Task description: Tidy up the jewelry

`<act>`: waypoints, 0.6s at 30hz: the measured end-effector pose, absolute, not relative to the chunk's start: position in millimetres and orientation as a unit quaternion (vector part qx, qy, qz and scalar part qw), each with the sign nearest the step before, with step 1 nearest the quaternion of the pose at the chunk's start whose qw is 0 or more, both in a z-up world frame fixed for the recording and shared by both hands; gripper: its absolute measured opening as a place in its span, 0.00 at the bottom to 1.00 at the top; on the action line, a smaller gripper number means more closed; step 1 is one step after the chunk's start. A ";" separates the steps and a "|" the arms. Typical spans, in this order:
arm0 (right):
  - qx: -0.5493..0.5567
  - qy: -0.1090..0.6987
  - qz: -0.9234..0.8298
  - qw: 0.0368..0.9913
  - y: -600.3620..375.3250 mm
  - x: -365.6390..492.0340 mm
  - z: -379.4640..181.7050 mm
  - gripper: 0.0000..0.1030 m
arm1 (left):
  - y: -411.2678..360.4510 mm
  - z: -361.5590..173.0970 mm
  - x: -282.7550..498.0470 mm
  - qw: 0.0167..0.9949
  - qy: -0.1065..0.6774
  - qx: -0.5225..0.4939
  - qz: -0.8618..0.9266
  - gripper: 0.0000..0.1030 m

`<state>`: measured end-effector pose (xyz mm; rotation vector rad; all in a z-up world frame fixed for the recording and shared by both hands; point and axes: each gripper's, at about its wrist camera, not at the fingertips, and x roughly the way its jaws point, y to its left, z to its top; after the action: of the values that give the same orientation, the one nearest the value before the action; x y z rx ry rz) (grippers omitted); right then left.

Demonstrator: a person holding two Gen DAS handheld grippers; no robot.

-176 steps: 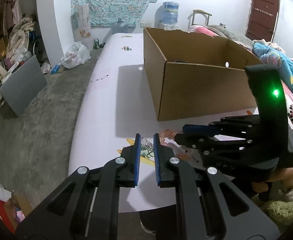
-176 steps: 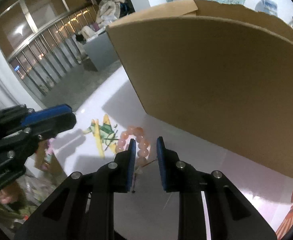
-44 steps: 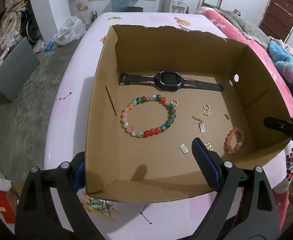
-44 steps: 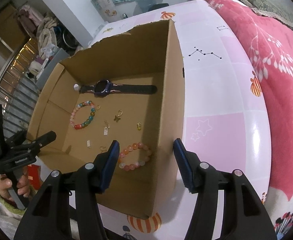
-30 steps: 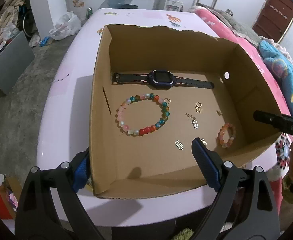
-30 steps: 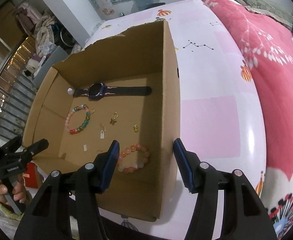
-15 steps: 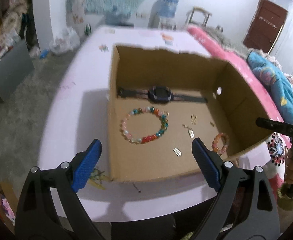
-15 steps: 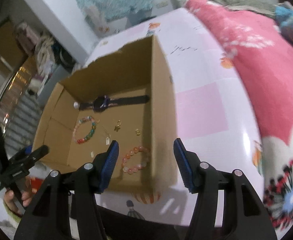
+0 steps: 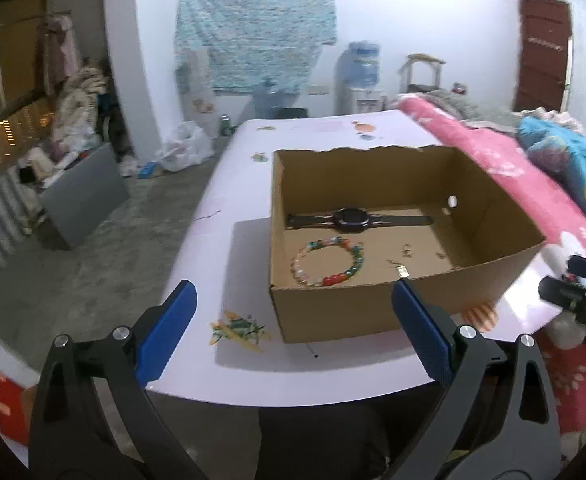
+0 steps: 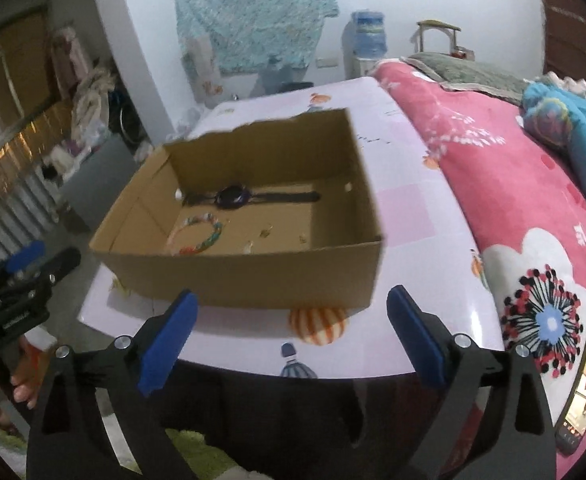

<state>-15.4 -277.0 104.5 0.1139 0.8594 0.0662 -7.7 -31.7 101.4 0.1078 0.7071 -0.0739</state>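
Observation:
An open cardboard box stands on the pink table. Inside lie a dark watch, a multicolour bead bracelet and small gold charms. The front wall hides the near part of the box floor. My left gripper hangs in front of the box, its jaws opening wide with nothing between them. My right gripper hangs before the box's front right part, its jaws also opening and empty.
A pink flowered blanket lies along the table's right side, with a phone on it near the front. A grey board leans on the floor at the left. The table's near edge is just below both grippers.
Both grippers have drawn back and up from over the box and now look at it more level. The right jaws have spread much wider. The pink bracelet has slipped behind the front wall.

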 end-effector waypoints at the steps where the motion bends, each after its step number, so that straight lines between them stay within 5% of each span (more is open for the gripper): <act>1: 0.048 0.417 0.026 0.907 -270.8 -12.9 103.6 0.90 | -33.0 100.0 -6.0 0.933 0.355 0.053 -0.029 0.92; 18: 0.039 0.454 -0.002 0.890 -245.3 1.5 86.2 0.92 | -37.5 77.0 6.4 0.900 0.436 0.017 -0.015 0.92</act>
<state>1.5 -245.3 86.2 0.0802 0.9420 -0.0033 6.4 -37.5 77.0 0.0360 0.9022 -0.0308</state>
